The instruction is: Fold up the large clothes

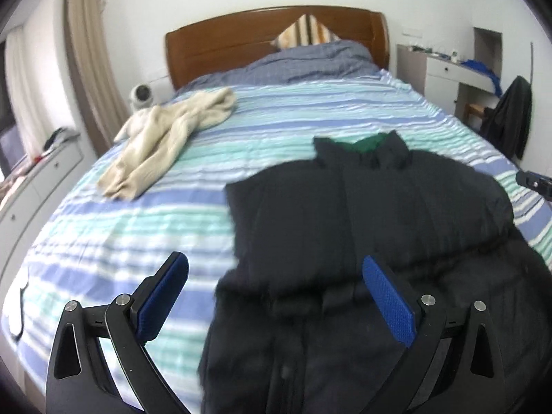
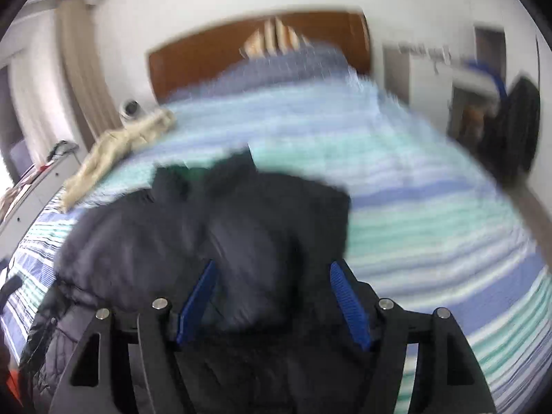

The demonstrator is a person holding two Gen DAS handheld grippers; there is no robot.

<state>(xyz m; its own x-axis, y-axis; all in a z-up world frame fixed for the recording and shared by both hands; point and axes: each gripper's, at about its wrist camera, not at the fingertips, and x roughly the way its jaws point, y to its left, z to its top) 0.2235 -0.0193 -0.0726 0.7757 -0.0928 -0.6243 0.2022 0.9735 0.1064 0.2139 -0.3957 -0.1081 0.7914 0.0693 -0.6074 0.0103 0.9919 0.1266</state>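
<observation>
Left wrist view: a bed with a blue, green and white striped sheet fills the frame, a brown wooden headboard at its far end. A black padded jacket with a green collar lining lies flat on the near right part of the bed, collar pointing toward the headboard. A crumpled cream garment lies well apart on the far left. The left gripper hangs above the jacket's near left edge, its blue-padded jaws spread wide with nothing between them.

Right wrist view, blurred: the same black jacket lies bunched on the striped sheet. The right gripper is over the jacket, jaws apart. Dark fabric shows between the blue pads, but they do not press on it.
</observation>
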